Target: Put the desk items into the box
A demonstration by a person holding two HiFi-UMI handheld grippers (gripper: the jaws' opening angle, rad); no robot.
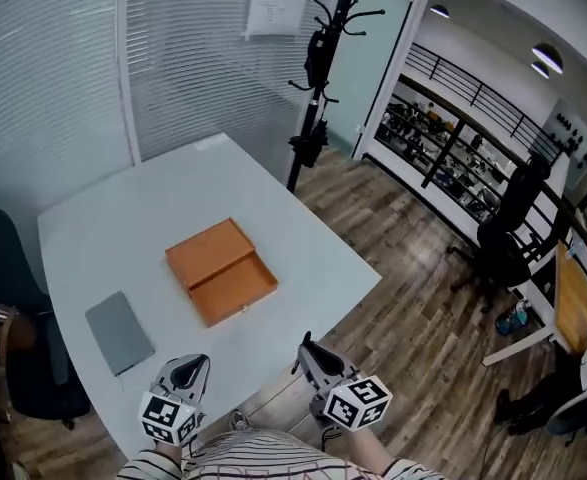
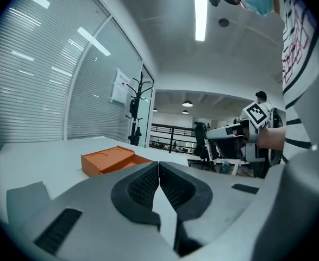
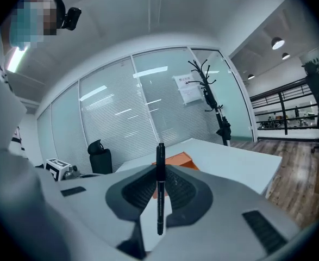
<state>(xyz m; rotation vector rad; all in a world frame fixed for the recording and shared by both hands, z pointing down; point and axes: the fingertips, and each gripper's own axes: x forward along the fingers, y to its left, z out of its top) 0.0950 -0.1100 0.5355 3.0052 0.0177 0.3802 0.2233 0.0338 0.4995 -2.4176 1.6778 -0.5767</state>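
Orange box (image 1: 221,271) open on table (image 1: 123,218) — black pen (image 3: 160,159) pinched upright in right gripper (image 3: 160,174) — left gripper (image 2: 158,172) jaws pressed together.

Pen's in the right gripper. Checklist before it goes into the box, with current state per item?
1. Pen clamped between the right gripper jaws: ok.
2. Orange box open, tray bare: ok.
3. Nothing on the table between right gripper and box: ok.
4. Left gripper shut, empty, off to the side: ok.
5. Grey pad boxed: not ok, it lies on the table left of the box.
6. Grip firm enough for the carry: cannot tell.
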